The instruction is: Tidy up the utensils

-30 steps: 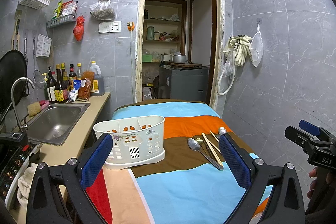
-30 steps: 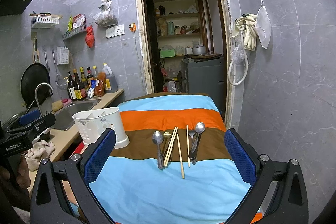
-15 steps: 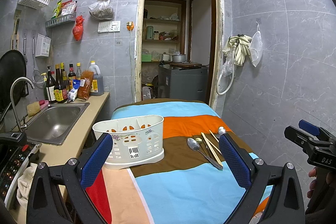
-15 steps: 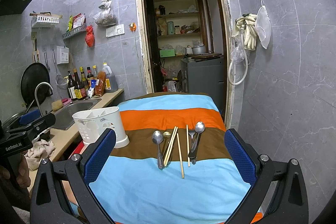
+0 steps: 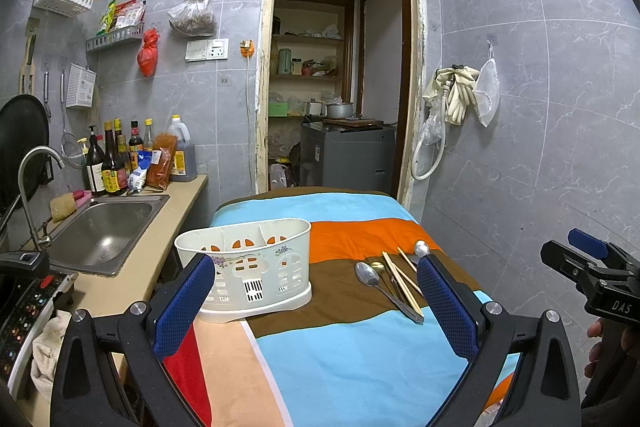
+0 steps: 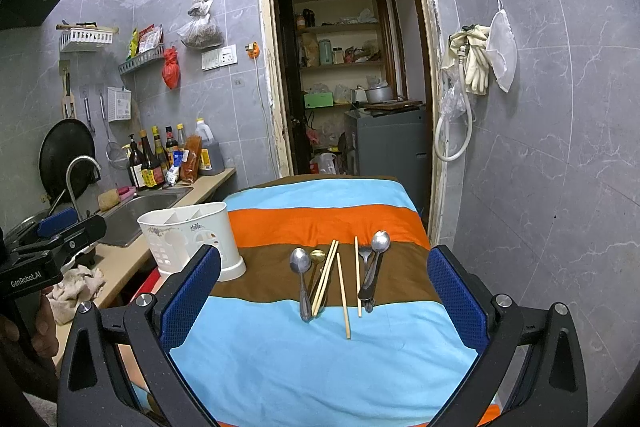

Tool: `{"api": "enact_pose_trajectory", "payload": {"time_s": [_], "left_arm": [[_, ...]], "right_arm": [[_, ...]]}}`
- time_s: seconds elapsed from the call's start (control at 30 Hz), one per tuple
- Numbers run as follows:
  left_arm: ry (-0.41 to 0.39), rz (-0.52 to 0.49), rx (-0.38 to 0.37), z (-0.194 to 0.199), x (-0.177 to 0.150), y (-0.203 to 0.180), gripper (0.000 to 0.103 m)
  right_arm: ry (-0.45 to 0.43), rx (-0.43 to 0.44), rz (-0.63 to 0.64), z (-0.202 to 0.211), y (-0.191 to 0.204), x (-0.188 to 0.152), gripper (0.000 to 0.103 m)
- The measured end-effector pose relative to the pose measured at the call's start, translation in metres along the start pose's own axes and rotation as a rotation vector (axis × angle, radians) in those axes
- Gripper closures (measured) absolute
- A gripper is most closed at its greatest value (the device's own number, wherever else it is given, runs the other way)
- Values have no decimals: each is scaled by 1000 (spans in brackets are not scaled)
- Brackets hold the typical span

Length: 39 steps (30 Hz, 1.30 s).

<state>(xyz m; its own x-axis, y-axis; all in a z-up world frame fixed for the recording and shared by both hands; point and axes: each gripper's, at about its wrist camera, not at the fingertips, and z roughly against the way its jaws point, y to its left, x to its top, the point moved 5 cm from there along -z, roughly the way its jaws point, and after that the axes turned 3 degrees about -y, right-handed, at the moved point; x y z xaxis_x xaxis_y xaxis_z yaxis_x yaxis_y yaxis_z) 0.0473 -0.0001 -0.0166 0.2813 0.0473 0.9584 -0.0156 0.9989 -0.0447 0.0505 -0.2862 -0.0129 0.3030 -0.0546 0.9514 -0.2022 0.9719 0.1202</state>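
A white plastic utensil caddy point(image 5: 256, 267) with compartments stands on the striped cloth, also in the right wrist view point(image 6: 188, 239). Utensils lie side by side on the brown stripe: a steel spoon point(image 6: 301, 271), a gold spoon point(image 6: 317, 259), several wooden chopsticks point(image 6: 342, 291), a fork point(image 6: 365, 255) and a black-handled spoon point(image 6: 374, 267). They also show in the left wrist view point(image 5: 390, 283). My left gripper point(image 5: 316, 303) is open and empty, facing the caddy. My right gripper point(image 6: 324, 299) is open and empty, above the cloth just short of the utensils.
A table under a striped cloth point(image 6: 320, 367) stands against the right tiled wall. A counter with a steel sink point(image 5: 100, 231), faucet and sauce bottles point(image 5: 116, 163) runs along the left. An open doorway point(image 5: 336, 67) lies behind.
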Motion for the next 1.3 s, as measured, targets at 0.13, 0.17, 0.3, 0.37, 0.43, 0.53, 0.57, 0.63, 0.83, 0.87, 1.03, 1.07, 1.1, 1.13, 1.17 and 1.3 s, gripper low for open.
{"api": "enact_pose_trajectory", "payload": {"time_s": [0.13,0.17,0.3,0.37,0.43,0.53,0.57,0.63,0.83,0.87,1.03,1.07,1.1,1.13,1.17,1.3], "left_arm": [[0,0,0,0,0,0,1],[0,0,0,0,0,0,1],[1,0,-1,0,0,0,1],[1,0,-1,0,0,0,1],[2,-1,-2,0,0,0,1],[3,-2,-4,0,0,-2,1],[3,-2,-5,1,-1,-3,1],[3,-2,-5,1,-1,-3,1],[4,-1,-4,1,-1,-3,1],[4,-1,-4,1,-1,-3,1],[5,-1,-5,1,-1,-4,1],[5,-1,-5,1,-1,-4,1],[5,-1,-5,1,-1,-3,1],[6,-1,-6,-2,-4,-8,1],[7,0,-7,-3,-5,-10,1],[15,0,-8,-8,-5,-17,1]], "right_arm": [[0,1,1,0,0,0,2],[0,1,1,0,-1,1,2],[0,0,1,0,0,1,2],[1,1,1,-1,0,1,2],[1,1,2,-1,0,1,2],[2,0,2,-1,1,0,2],[2,-1,2,-1,0,1,2],[0,-2,2,-1,0,1,2],[2,-2,3,-1,-1,1,2],[2,-1,3,-1,-1,1,2],[3,-2,3,-2,-1,1,2],[3,-2,4,-2,-1,1,2],[3,-3,4,-2,-1,1,2],[3,-3,4,-2,-1,0,2],[5,-4,4,-4,-7,-1,2],[8,-9,1,-5,-12,-3,2]]}}
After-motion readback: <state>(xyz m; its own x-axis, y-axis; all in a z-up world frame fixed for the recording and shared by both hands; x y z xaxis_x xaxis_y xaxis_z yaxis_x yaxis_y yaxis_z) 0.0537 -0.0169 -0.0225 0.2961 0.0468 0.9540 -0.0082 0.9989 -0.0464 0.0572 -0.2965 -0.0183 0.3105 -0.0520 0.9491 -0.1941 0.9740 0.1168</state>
